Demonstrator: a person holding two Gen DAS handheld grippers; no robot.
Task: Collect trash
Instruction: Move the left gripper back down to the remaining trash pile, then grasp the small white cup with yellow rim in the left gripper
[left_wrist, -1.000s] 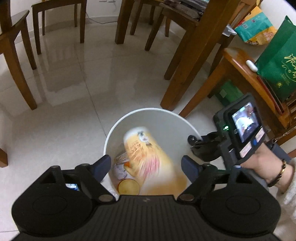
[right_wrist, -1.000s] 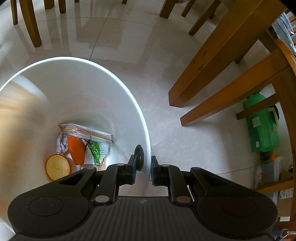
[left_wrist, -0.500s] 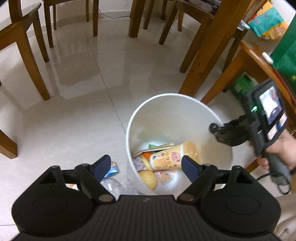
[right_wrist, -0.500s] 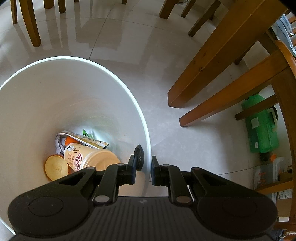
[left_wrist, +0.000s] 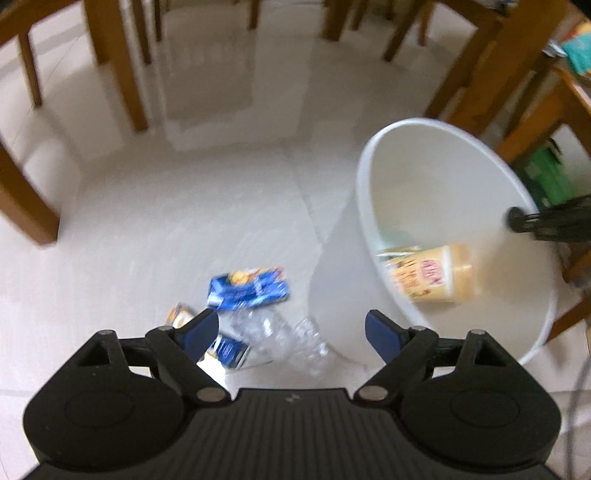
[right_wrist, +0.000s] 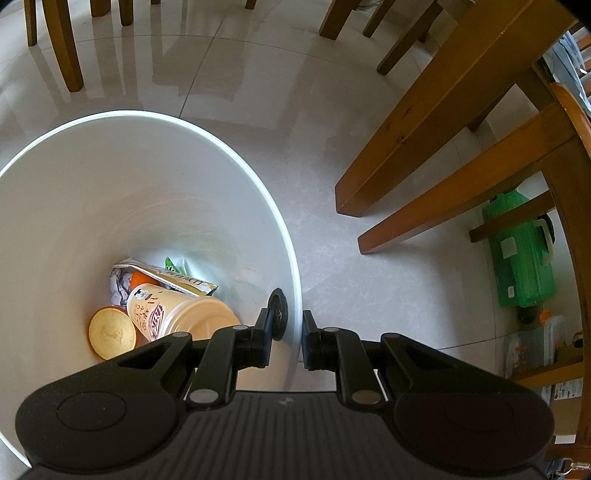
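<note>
In the left wrist view, which is blurred by motion, my left gripper (left_wrist: 291, 328) is open and holds nothing. It hangs above floor trash: a blue wrapper (left_wrist: 247, 288), a crushed clear bottle (left_wrist: 288, 339), a small blue-and-white carton (left_wrist: 229, 350) and a yellow packet (left_wrist: 177, 314). The white bin (left_wrist: 443, 170) stands to the right, tilted, with a yellow cup (left_wrist: 432, 273) lying on its side inside. My right gripper (right_wrist: 289, 332) is shut on the bin's rim (right_wrist: 236, 158), one finger inside and one outside. Inside lie the cup (right_wrist: 177, 314), a round yellow lid (right_wrist: 110, 334) and wrappers (right_wrist: 166, 273).
Wooden chair and table legs (right_wrist: 424, 122) stand close behind and to the right of the bin. A green jug (right_wrist: 521, 254) sits under a chair at right. More chair legs (left_wrist: 122, 74) are at the far left. Pale tiled floor (left_wrist: 184, 206) lies between them.
The cup dropped from my left gripper into the bin and came to rest on its side. My left gripper swung left off the bin, bringing the floor trash into view. The right gripper kept still.
</note>
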